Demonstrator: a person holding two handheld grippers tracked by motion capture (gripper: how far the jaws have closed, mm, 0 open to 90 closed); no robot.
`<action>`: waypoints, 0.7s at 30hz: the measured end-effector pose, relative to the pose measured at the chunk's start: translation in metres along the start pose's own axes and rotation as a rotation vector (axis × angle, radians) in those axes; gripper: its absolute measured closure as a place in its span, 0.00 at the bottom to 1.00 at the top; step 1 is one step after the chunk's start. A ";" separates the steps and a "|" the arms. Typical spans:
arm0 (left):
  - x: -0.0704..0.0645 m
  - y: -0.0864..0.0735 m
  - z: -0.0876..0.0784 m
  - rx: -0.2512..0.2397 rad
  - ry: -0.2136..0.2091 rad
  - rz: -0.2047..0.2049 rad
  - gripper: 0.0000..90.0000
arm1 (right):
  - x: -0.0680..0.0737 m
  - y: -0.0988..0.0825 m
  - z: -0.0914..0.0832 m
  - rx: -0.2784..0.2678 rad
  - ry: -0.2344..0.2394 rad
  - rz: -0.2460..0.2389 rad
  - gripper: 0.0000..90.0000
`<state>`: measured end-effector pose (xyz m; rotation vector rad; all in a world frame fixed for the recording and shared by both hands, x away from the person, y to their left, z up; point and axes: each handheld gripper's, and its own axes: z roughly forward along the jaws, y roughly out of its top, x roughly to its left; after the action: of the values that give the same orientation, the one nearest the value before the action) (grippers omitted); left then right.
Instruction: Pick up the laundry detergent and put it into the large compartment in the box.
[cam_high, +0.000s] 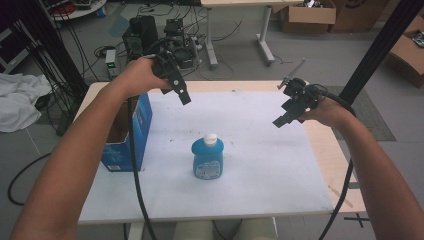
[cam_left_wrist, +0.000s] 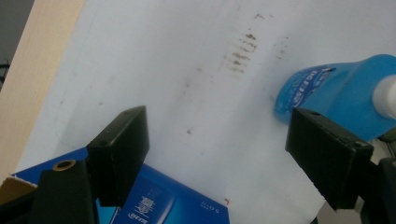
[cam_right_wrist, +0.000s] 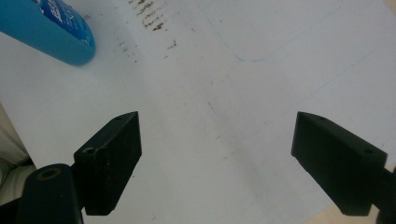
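Observation:
A blue plastic bottle (cam_high: 208, 159) with a white cap stands upright in the middle of the white table sheet (cam_high: 250, 170). My left gripper (cam_high: 183, 94) hovers above the sheet's back left, jaws wide open and holding nothing. The bottle (cam_left_wrist: 336, 91) lies beyond its right jaw in the left gripper view. My right gripper (cam_high: 282, 120) is raised at the back right, also open and empty. The bottle's base (cam_right_wrist: 46, 30) sits at the upper left of the right gripper view, well away from its jaws.
An open blue cardboard box (cam_high: 126, 132) hangs at the table's left edge; its printed side (cam_left_wrist: 159, 205) shows below the left jaws. Faint brown stains (cam_left_wrist: 240, 51) mark the sheet. Floor cables, boxes and a table leg lie beyond the far edge.

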<state>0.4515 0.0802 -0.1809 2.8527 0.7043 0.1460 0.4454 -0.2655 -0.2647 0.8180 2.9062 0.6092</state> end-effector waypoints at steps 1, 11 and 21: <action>-0.002 0.000 -0.001 -0.004 0.002 0.013 0.25 | 0.000 0.000 0.000 -0.001 0.000 0.000 0.18; -0.025 0.001 -0.010 -0.032 -0.003 0.093 0.24 | 0.002 -0.002 -0.003 -0.004 0.006 -0.002 0.18; -0.054 0.005 -0.012 -0.042 -0.031 0.190 0.24 | 0.004 -0.005 -0.004 -0.007 0.005 -0.005 0.18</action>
<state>0.4047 0.0522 -0.1710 2.8705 0.4187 0.1427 0.4394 -0.2686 -0.2628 0.8088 2.9081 0.6223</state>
